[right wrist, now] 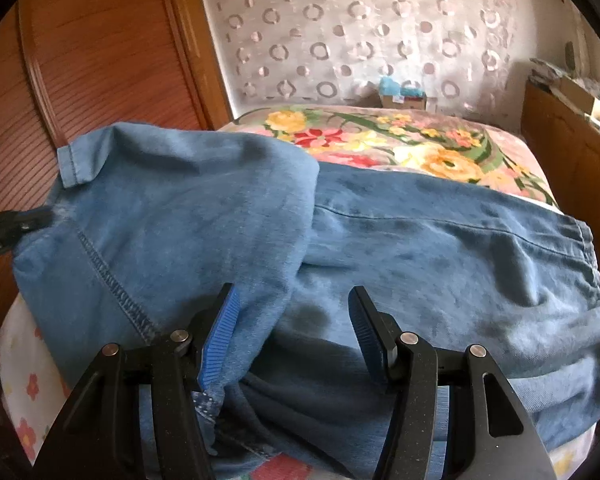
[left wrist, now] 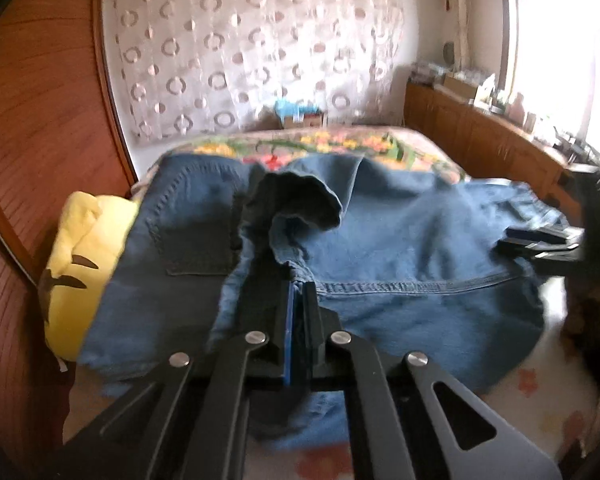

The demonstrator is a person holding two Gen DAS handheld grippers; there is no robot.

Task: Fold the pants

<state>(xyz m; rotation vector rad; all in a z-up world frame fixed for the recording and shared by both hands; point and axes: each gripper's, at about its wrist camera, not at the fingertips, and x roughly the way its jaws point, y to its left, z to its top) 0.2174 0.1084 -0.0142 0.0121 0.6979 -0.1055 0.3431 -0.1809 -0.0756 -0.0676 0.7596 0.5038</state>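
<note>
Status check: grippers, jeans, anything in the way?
Left gripper shut on a raised fold of the jeans. Right gripper open over the denim, gripping nothing. Jeans part-folded on the floral bedspread. Yellow plush toy against their edge.

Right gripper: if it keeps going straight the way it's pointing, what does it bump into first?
Probably the blue jeans: the right gripper hangs open, angled down at denim spread right ahead.

Daylight floods in from a window (left wrist: 560, 40) at upper right, blown out to white glare. Both fisheye views curve at the edges, slightly soft with blur.
</note>
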